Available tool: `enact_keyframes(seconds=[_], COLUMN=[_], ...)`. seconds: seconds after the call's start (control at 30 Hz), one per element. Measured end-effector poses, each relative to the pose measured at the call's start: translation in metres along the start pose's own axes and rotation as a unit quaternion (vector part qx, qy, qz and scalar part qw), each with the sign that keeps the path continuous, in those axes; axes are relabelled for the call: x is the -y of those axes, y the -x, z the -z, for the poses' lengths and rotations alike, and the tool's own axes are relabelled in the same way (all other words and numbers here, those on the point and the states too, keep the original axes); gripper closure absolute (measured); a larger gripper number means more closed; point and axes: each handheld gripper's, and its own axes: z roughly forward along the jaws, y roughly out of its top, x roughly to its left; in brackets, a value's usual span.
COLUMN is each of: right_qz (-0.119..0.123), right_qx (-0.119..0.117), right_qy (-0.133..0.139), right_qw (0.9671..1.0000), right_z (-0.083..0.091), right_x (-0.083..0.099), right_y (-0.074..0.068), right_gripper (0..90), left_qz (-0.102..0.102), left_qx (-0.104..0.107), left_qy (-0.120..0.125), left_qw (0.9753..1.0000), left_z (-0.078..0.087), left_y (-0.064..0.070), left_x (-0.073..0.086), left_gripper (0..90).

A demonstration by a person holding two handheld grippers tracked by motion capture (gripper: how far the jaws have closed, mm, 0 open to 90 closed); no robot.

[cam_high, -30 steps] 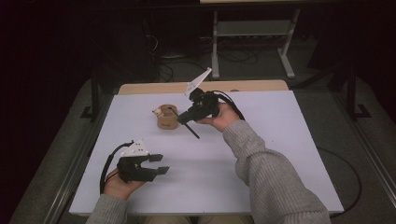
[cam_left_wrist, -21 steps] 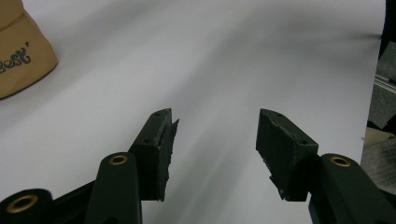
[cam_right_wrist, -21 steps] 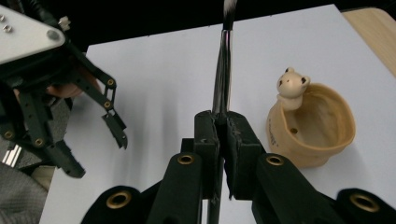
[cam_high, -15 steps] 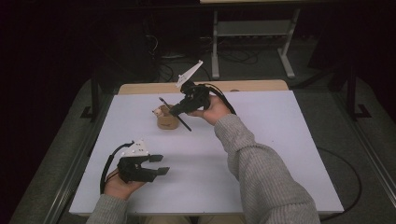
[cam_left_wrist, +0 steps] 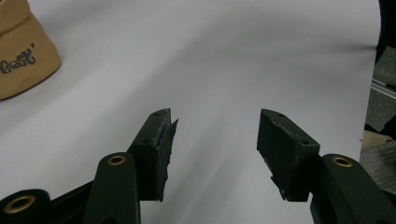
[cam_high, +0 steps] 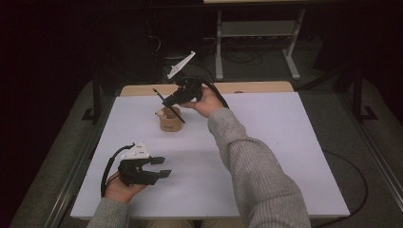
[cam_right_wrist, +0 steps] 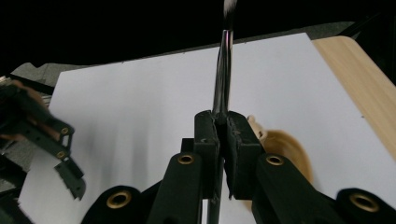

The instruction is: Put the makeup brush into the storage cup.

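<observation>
A small tan cup (cam_high: 167, 125) with dark lettering stands on the white table top (cam_high: 266, 142), left of centre and toward the back. My right gripper (cam_high: 172, 100) hovers just above and behind it, shut on a thin dark stick (cam_high: 167, 106) that slants down across the cup's mouth. In the right gripper view the jaws (cam_right_wrist: 222, 123) clamp the stick (cam_right_wrist: 223, 74), with the cup (cam_right_wrist: 286, 148) below them. My left gripper (cam_high: 160, 167) rests open at the front left, with nothing between its pads (cam_left_wrist: 215, 140). The cup (cam_left_wrist: 21, 56) lies to its far left.
A wooden strip (cam_high: 256, 87) runs along the table's back edge. Beyond it a metal stand (cam_high: 256, 33) and cables sit on the dark floor. The white top stretches bare to the right and front. My left gripper (cam_right_wrist: 65, 161) is also seen from the right one.
My right gripper has moved left and slightly back with the stick, from right of the cup to above it. The left gripper and the cup have stayed put.
</observation>
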Motion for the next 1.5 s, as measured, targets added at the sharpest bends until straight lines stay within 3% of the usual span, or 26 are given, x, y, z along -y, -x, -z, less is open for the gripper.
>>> enact_keyframes(seconds=[0.53, 0.93, 1.5], right_qz=[-0.014, -0.035, -0.049], right_qx=[0.023, 0.043, 0.059], right_qy=[0.022, 0.031, 0.031], right_qw=[0.9994, 0.998, 0.9966], right_z=[-0.016, -0.027, -0.038], right_x=[-0.02, -0.013, -0.006], right_y=[0.024, 0.038, 0.045], right_gripper=[83.4, 83.4, 83.3], left_qz=[0.004, 0.003, 0.006], left_qx=[-0.004, -0.004, -0.004], left_qy=[0.005, 0.004, 0.004], left_qw=[1.0, 1.0, 1.0], left_z=[0.004, 0.003, 0.005], left_y=[-0.001, 0.0, -0.001], left_x=[0.001, 0.001, 0.002], left_gripper=[43.2, 42.7, 41.4])
